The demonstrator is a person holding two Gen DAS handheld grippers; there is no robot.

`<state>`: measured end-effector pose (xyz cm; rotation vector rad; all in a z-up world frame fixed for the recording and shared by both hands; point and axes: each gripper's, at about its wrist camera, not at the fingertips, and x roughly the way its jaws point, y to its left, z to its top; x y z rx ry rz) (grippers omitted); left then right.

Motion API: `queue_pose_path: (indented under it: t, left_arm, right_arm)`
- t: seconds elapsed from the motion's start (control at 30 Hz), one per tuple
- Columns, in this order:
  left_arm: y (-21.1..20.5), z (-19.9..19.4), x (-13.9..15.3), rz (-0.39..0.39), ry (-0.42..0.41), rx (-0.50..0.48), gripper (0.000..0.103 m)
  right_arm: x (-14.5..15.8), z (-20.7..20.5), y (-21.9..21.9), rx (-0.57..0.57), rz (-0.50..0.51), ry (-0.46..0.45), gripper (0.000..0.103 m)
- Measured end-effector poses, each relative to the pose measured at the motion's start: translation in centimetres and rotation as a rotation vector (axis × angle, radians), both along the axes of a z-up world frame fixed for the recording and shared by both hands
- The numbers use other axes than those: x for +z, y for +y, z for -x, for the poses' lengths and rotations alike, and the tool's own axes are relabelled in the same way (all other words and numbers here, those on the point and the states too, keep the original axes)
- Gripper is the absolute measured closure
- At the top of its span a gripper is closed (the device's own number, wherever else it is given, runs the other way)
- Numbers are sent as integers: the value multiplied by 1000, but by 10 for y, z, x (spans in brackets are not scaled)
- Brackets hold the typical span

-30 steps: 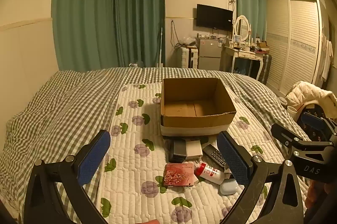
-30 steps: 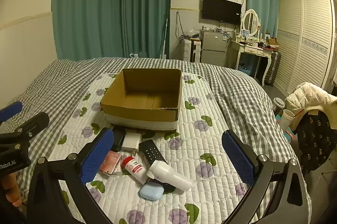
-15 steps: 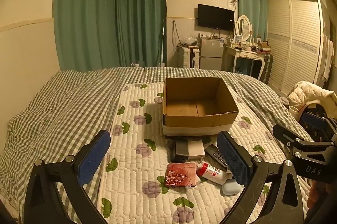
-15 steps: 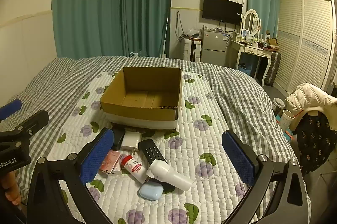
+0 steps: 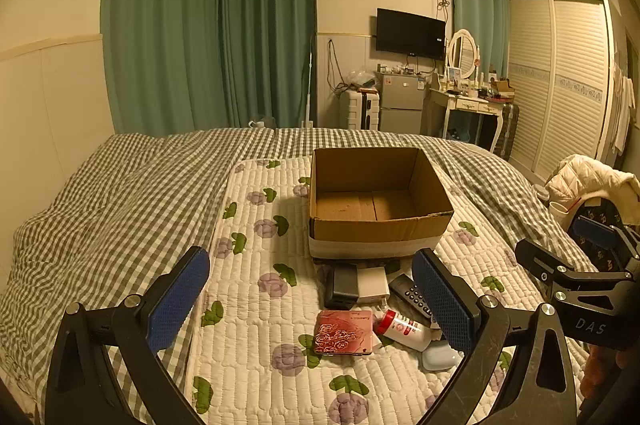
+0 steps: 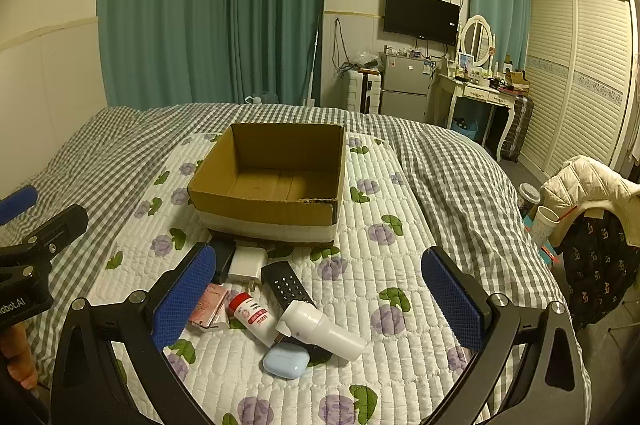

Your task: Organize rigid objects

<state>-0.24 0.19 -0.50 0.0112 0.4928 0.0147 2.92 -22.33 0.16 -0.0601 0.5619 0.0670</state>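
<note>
Right now both grippers hover above the near edge of the bed (image 5: pixel 120 193), each with its jaws spread wide and nothing held between them. From its own camera, the left gripper (image 5: pixel 310 299) frames a pink patterned box (image 5: pixel 344 334) lying flat on the quilted floral mat (image 5: pixel 256 265), while the right gripper (image 6: pixel 318 299) frames most of the clutter. An open cardboard box (image 6: pixel 276 181) sits in the middle of the mat, upright and with nothing in it, its lower band white. Just in front of its near wall the small things lie bunched together: a black block (image 5: pixel 341 287) and a white charger (image 6: pixel 247 264) side by side, touching or nearly touching, and a black remote (image 6: pixel 287 285) angled just to the right of the charger. Nearer the bed's near edge, a white bottle with a red cap (image 6: pixel 252 315) lies on its side next to the pink box, and a larger white bottle (image 6: pixel 320 329) lies across the remote's near end. A pale blue earbud case (image 6: pixel 286 363) rests closest to the near edge, touching a dark object beneath the large bottle that cannot be made out. In each view the other gripper shows at the frame's side, held by a partly visible hand. A cream jacket (image 6: pixel 588 181) is draped over something off the bed's right edge.
</note>
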Motion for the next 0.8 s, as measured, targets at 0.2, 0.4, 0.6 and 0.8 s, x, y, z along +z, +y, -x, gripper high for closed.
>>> queue_pose_path:
  t: [0.2, 0.4, 0.6, 0.8]
  left_arm:
    - [0, -1, -2, 1, 2, 0, 1]
    - [1, -1, -2, 2, 3, 0, 1]
    - [1, -2, -3, 3, 5, 6, 1]
    - [0, -3, -4, 4, 10, 2, 1]
  right_arm:
    - [3, 0, 1, 1, 0, 2, 0]
    - [-2, 0, 2, 1, 2, 4, 0]
    - [-5, -1, 1, 0, 4, 5, 0]
    - [-4, -1, 2, 0, 6, 7, 0]
